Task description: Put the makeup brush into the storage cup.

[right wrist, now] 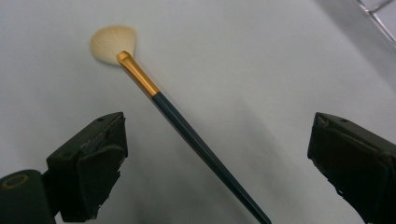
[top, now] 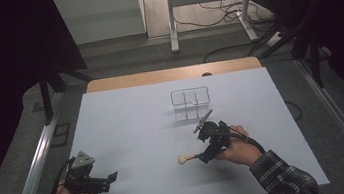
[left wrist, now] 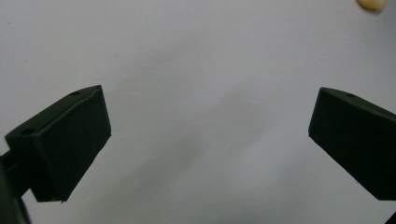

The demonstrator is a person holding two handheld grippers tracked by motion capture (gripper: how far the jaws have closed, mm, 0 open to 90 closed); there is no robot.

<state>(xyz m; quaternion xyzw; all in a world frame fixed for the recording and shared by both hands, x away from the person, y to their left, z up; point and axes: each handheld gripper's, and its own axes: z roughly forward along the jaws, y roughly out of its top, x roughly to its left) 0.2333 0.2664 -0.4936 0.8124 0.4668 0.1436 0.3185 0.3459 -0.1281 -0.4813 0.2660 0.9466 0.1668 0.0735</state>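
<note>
Right gripper view shows my right hand-held gripper [right wrist: 217, 158] wide open around the brush [right wrist: 187, 126] at centre frame; closing off-centre could roll its thin handle away.

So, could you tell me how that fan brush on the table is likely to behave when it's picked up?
The fan brush has a thin, straight handle, so it probably stays stiff and feels light. The handle looks round and glossy, so it may roll or slip between the open right tongs. The pale bristles look soft and would likely bend if pressed.
</note>
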